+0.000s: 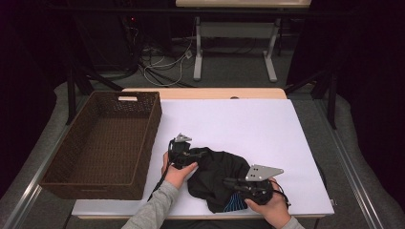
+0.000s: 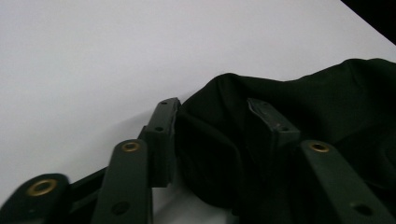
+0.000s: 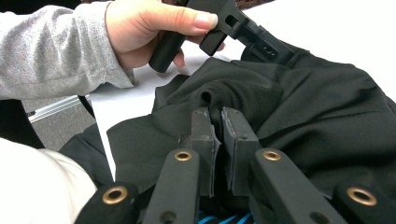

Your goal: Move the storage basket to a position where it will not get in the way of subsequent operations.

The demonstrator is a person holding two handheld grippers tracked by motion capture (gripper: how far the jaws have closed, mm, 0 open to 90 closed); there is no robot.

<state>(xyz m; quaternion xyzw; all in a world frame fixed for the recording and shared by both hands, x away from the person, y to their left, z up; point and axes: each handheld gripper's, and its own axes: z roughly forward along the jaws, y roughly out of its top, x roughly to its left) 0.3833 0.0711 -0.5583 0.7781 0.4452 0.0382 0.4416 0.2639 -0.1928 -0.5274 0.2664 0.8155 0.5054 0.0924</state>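
The black garment (image 1: pixel 217 179) lay bunched on the white counter (image 1: pixel 248 129) near its front edge, just right of the wicker basket (image 1: pixel 102 143). The right gripper (image 3: pixel 217 135) had its jaws pressed nearly together on a raised fold at the garment's near side. The left gripper (image 2: pixel 219 128) straddled a thick roll at the far-left edge, its jaws part-way spread with cloth between them; whether the pads (image 2: pixel 164 123) already pressed on that roll could not be told.

Judged from this, the left hold looked the weaker. A bulky roll might squeeze out sideways as the jaws came in, or only the outer layer might be caught, so the garment would sag or unfold unevenly when lifted. The right pinch sat on a narrow ridge and could slip if the two hands pulled apart. A dragged hem might also snag the basket's rim.

The garment's shape, its sleeves or legs, was lost in the dark folds. A blue-striped patch (image 1: pixel 236 202) showed under the right gripper, its nature unclear. The person's left hand (image 3: pixel 149 32) hid part of its gripper's body.
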